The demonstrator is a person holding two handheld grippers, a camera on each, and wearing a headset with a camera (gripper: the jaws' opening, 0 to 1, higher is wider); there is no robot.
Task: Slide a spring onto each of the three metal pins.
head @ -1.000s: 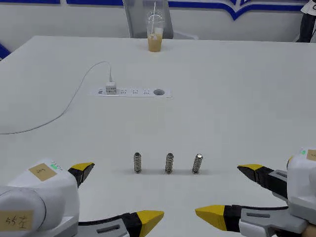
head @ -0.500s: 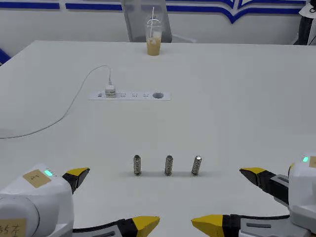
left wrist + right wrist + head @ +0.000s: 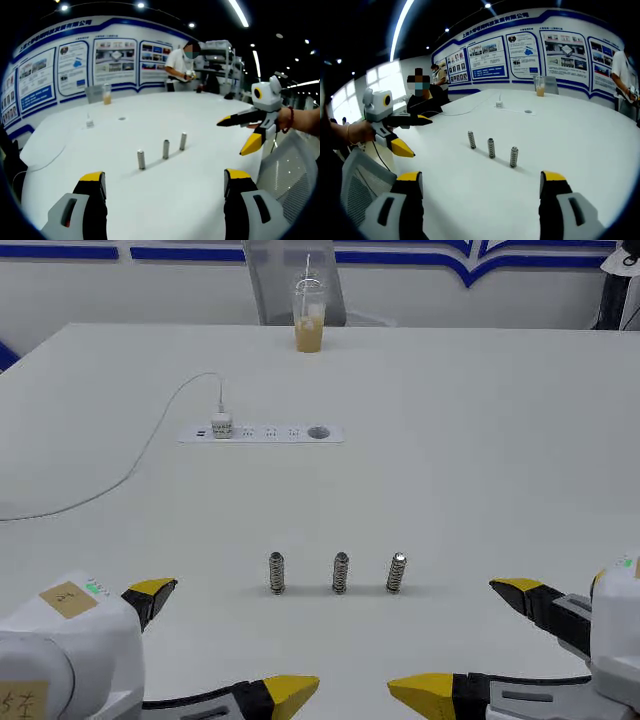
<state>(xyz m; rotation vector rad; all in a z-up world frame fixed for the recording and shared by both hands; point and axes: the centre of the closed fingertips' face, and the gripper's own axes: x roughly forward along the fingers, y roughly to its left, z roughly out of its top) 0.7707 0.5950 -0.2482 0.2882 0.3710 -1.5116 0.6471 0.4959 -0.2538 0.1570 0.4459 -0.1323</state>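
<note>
Three spring-sleeved pins [image 3: 340, 573] are seen unmoved before the power strip [image 3: 262, 432], left hand-held gripper [image 3: 228, 638] and right hand-held gripper [image 3: 460, 636] agape; task judged done.

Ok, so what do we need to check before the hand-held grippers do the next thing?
1. Left hand-held gripper open and holding nothing: ok.
2. Right hand-held gripper open and holding nothing: ok.
3. Left pin, middle pin and right pin standing upright in a row: ok.
4. Springs on all three pins: ok, coils show around each one.
5. Each spring pushed all the way down: cannot tell, too small.
6. Power strip well away from the pins: ok.
</note>
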